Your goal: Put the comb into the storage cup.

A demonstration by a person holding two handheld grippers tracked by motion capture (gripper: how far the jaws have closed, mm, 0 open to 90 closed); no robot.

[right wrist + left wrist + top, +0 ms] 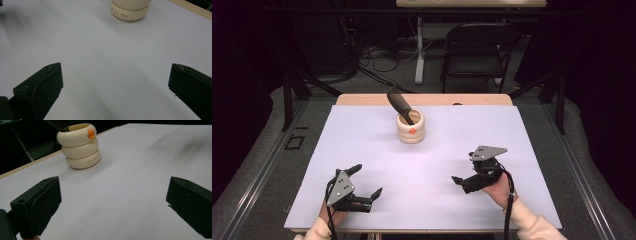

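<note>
High view: my left tongs (368,181) and right tongs (462,175) are released, empty. Cup (410,127) with black handle (400,102) stands well ahead, between them. Approach level, avoid tipping.

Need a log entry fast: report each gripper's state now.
Left gripper: open, holding nothing, jaws wide apart above the table.
Right gripper: open, holding nothing, jaws wide apart.

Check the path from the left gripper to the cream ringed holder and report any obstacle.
Nothing visible stands in the way. Between the open left gripper and the cream ringed holder lies only bare white table surface. The right gripper sits off to the other side.
</note>
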